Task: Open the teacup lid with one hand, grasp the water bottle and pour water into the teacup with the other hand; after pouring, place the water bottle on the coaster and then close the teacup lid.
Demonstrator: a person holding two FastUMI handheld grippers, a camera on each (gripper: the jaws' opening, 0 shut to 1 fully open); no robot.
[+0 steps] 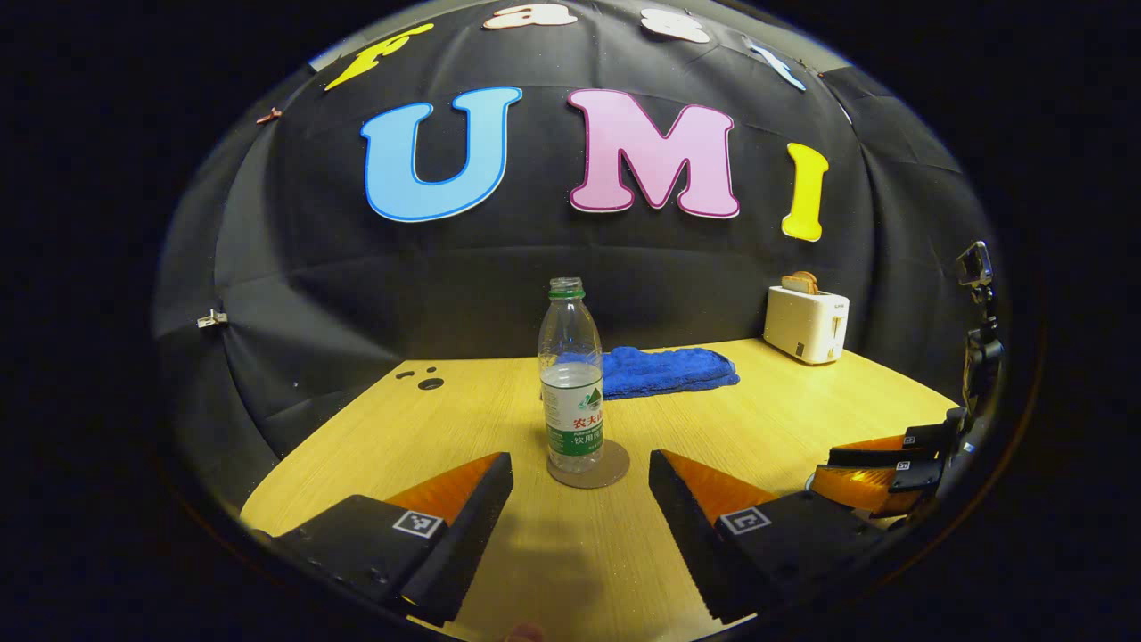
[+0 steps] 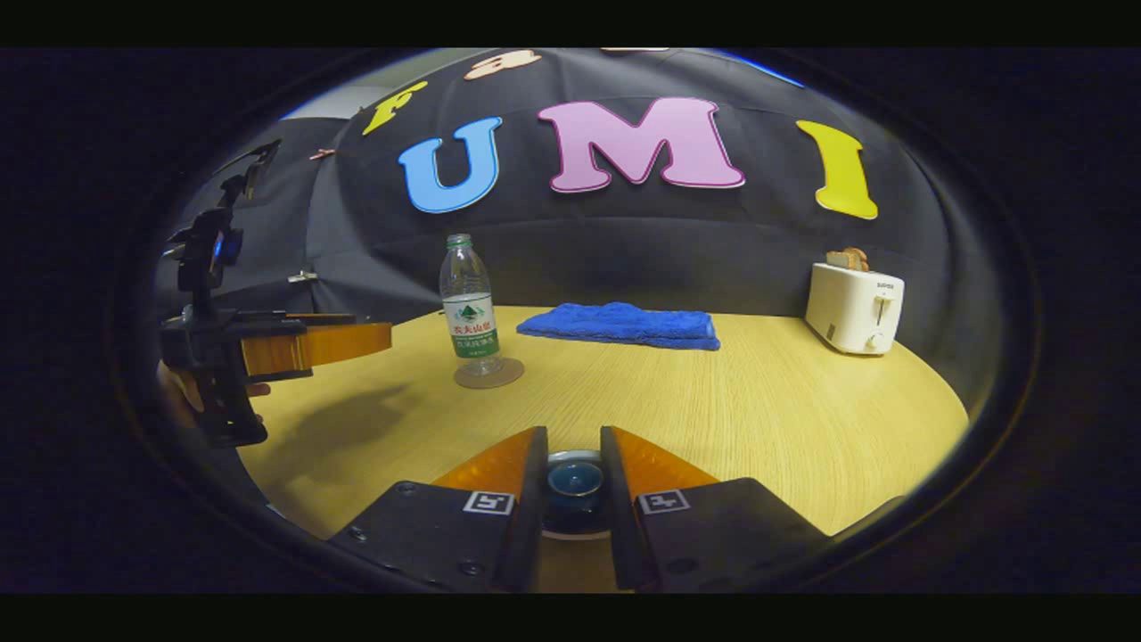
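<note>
teacup lid (image 2: pixel 574 479) between right hand-held gripper (image 2: pixel 574 464) fingers

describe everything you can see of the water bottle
The clear plastic water bottle stands upright on a round brownish coaster on the light wooden table, in front of a folded blue towel. Its cap is off, leaving a green ring at the open neck. Water fills it to just above a white and green label wrapped around its lower half. Nothing but the coaster touches it; the left tongs sit open just short of it, one finger to each side.
</note>
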